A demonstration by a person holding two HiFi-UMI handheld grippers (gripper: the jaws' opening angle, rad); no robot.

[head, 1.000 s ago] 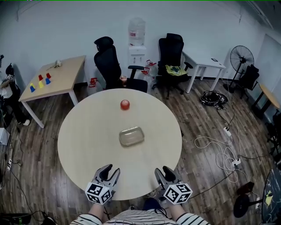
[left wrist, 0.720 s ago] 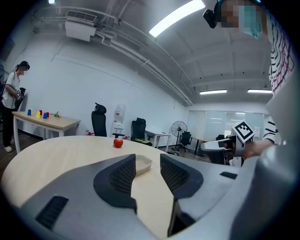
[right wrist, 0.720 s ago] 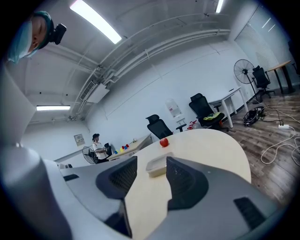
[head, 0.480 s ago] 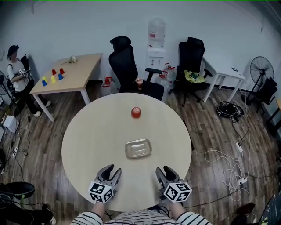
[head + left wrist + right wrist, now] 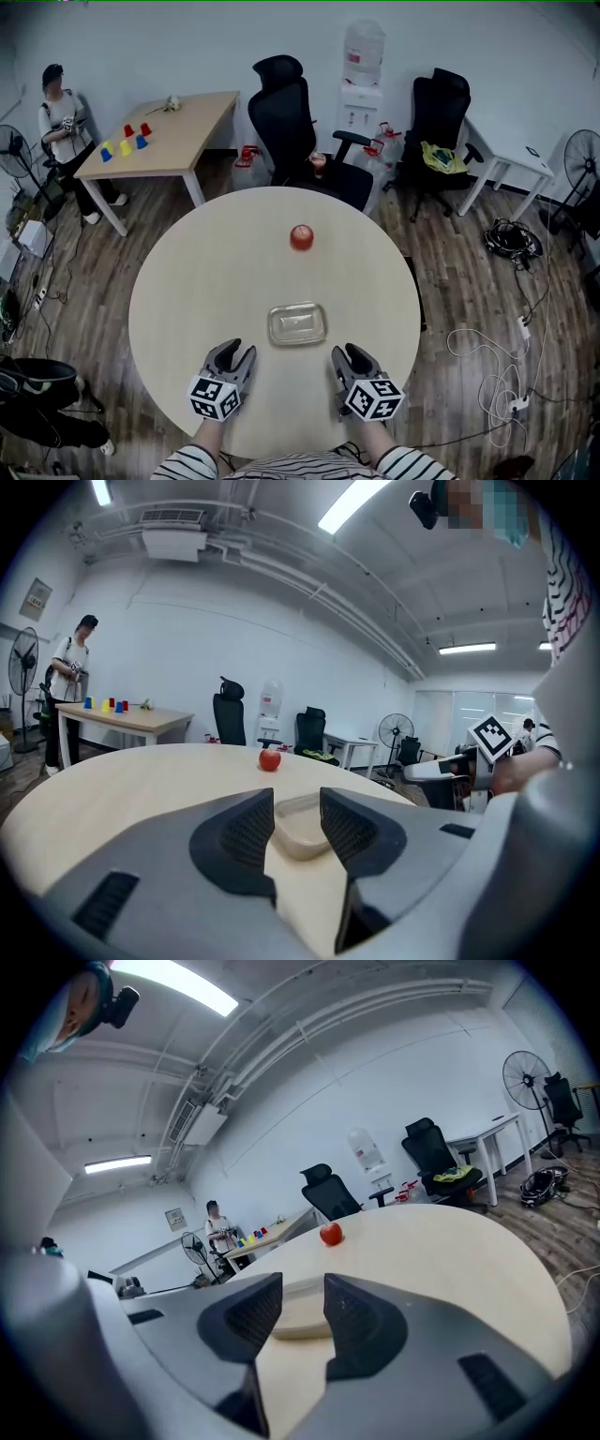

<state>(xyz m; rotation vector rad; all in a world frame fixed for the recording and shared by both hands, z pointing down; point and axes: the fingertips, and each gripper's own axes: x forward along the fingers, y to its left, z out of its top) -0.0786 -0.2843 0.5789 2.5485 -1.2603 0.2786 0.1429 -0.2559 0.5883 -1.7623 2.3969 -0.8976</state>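
head view: one clear rectangular tray (image 5: 297, 324) lies flat on the round table (image 5: 178, 281), toward the person's edge. its long axis runs left to right and its short ends face the table's sides. one red apple (image 5: 301, 237) sits beyond it, well apart, in line with the tray's middle. two grippers sit at the near rim. left gripper (image 5: 234, 352) has its jaws spread with nothing between them. right gripper (image 5: 349, 354) is likewise spread and empty. neither touches the tray, which shows through each gap in the gripper views. two black chairs (image 5: 298, 122) stand behind the table. the side table (image 5: 183, 141) holds coloured cups (image 5: 125, 148), maybe five, too small to be sure.
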